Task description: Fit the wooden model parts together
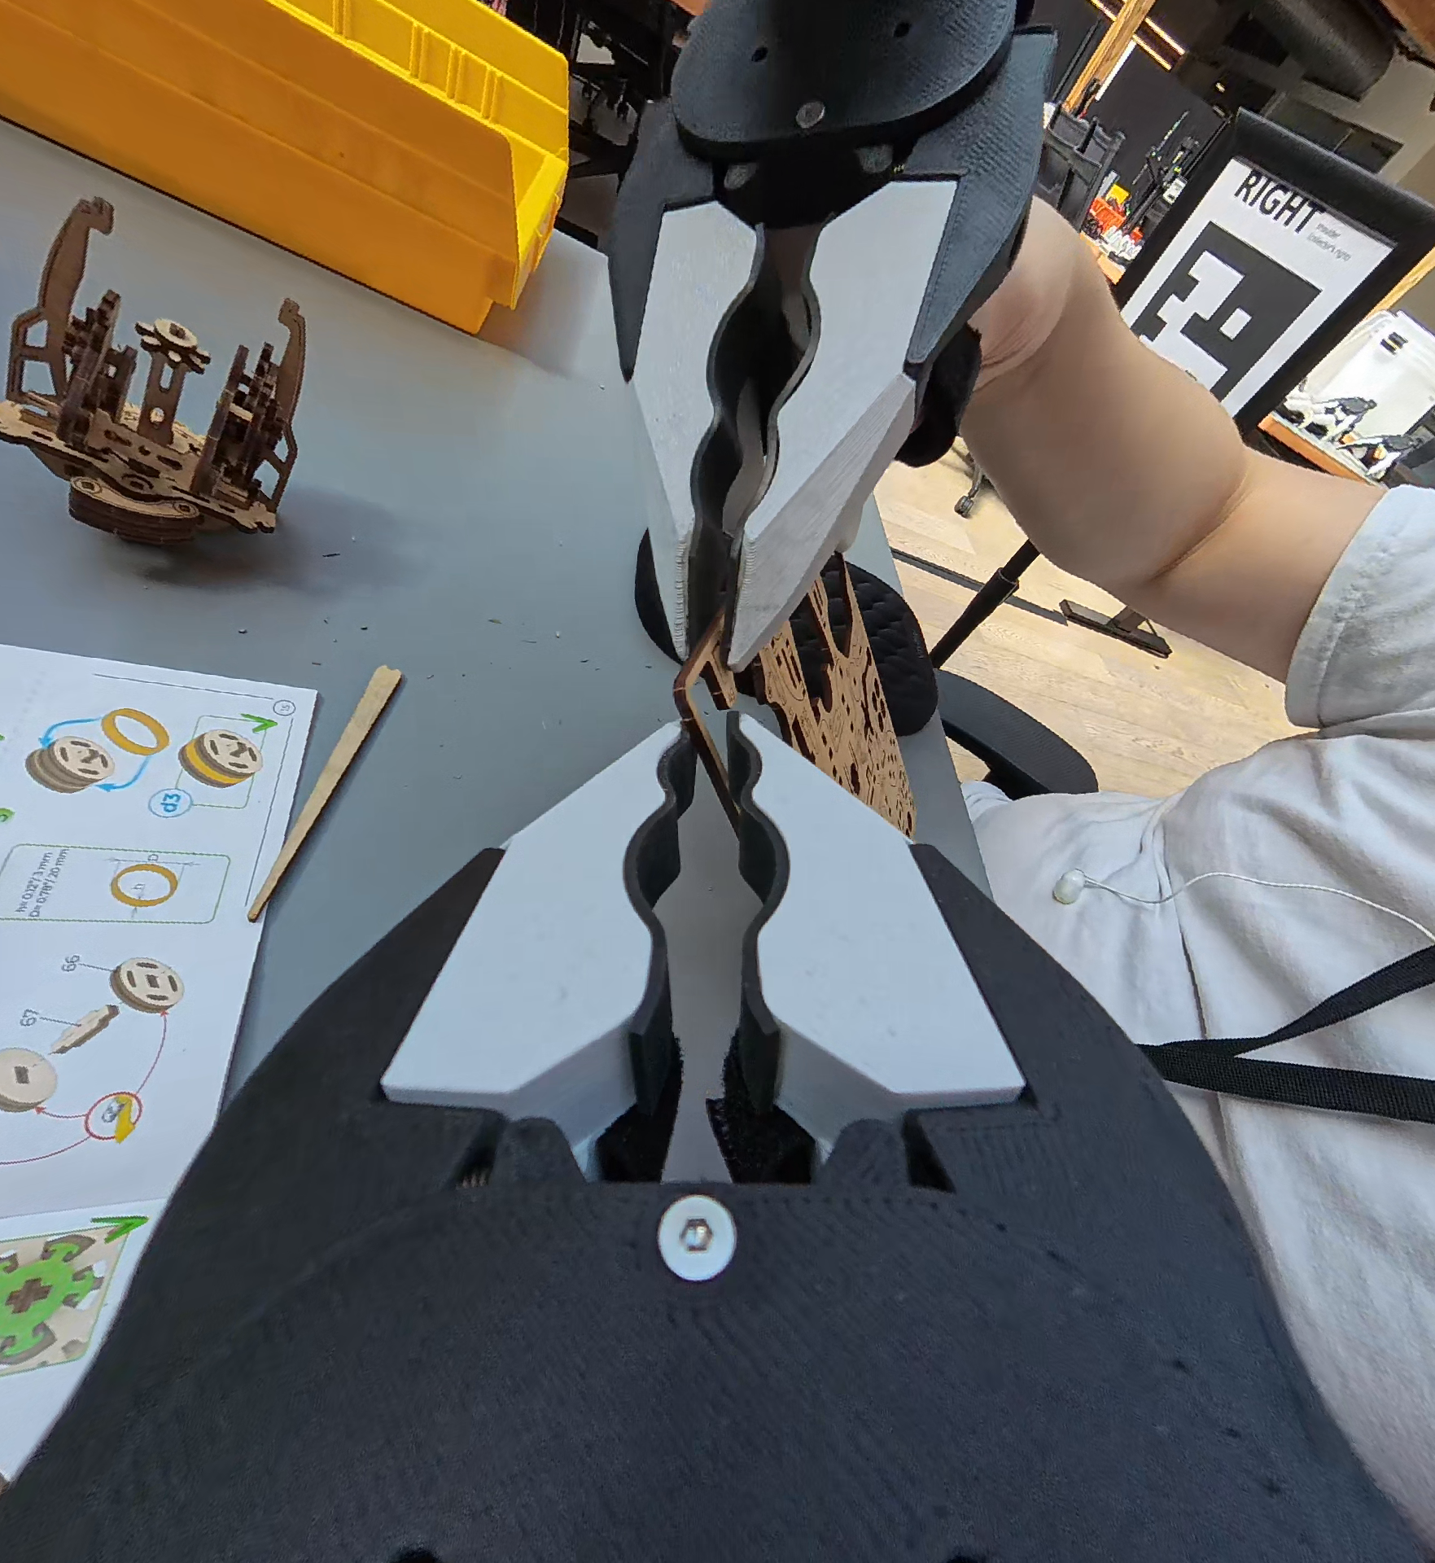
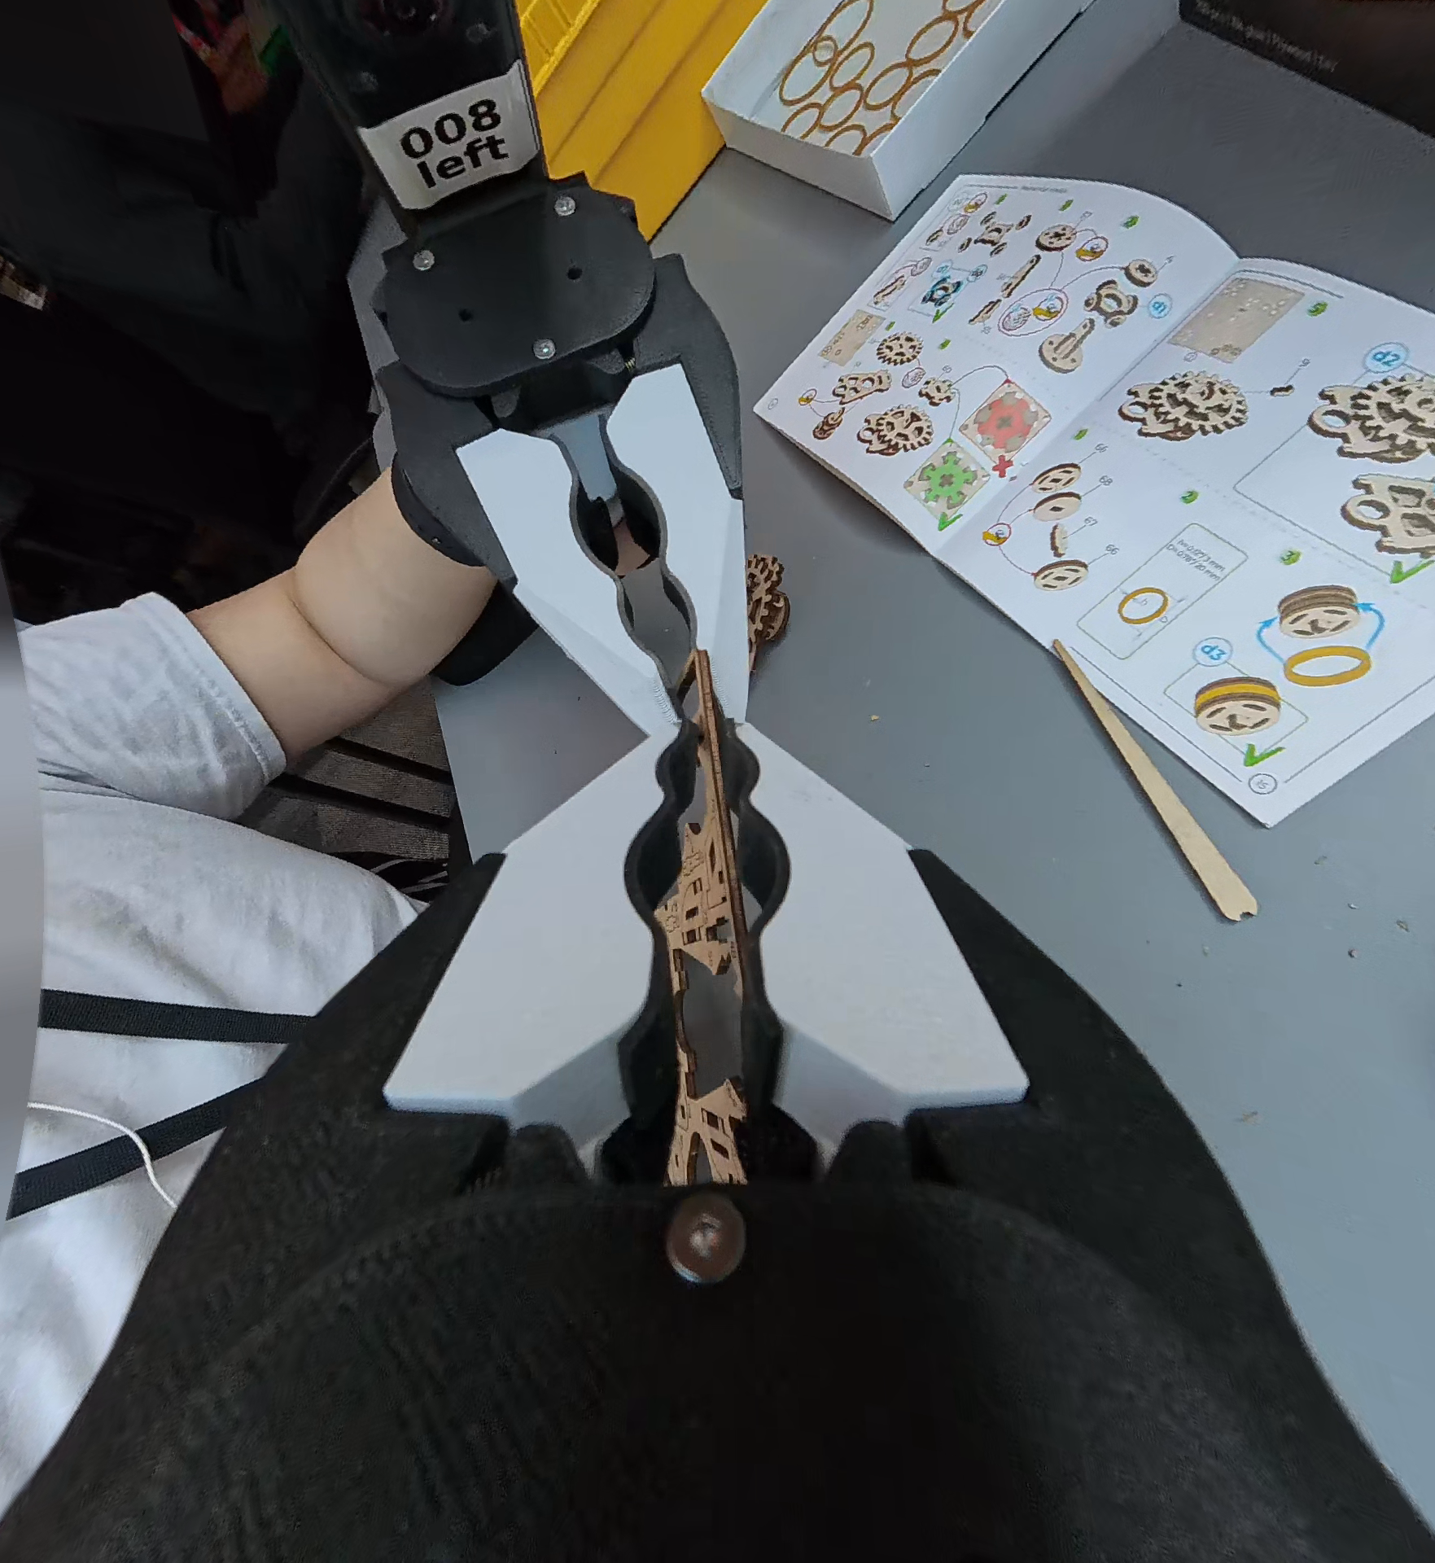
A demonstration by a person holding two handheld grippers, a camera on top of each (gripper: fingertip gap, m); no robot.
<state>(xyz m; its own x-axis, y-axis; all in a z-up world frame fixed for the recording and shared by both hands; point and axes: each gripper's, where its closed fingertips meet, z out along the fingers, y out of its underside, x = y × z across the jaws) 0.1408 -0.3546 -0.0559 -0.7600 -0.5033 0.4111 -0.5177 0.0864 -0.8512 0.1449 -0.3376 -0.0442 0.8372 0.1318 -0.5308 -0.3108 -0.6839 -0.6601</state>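
At frame centre, the right tongs (image 2: 701,736) clamped a flat laser-cut plywood sheet (image 2: 705,973); the left tongs (image 1: 707,727), nearly closed, pinched its small thin wooden piece (image 1: 709,744). Judged step: freeing that part; next, a careful twist.

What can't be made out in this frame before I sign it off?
- Left wrist view: most of the wooden sheet sits behind the right gripper.
- Right wrist view: the sheet is edge-on, so its cut-outs are unreadable.
- Neither view shows whether the left gripper actually pinches the sheet's corner.
- Left wrist view: the instruction booklet is cut off by the left edge.
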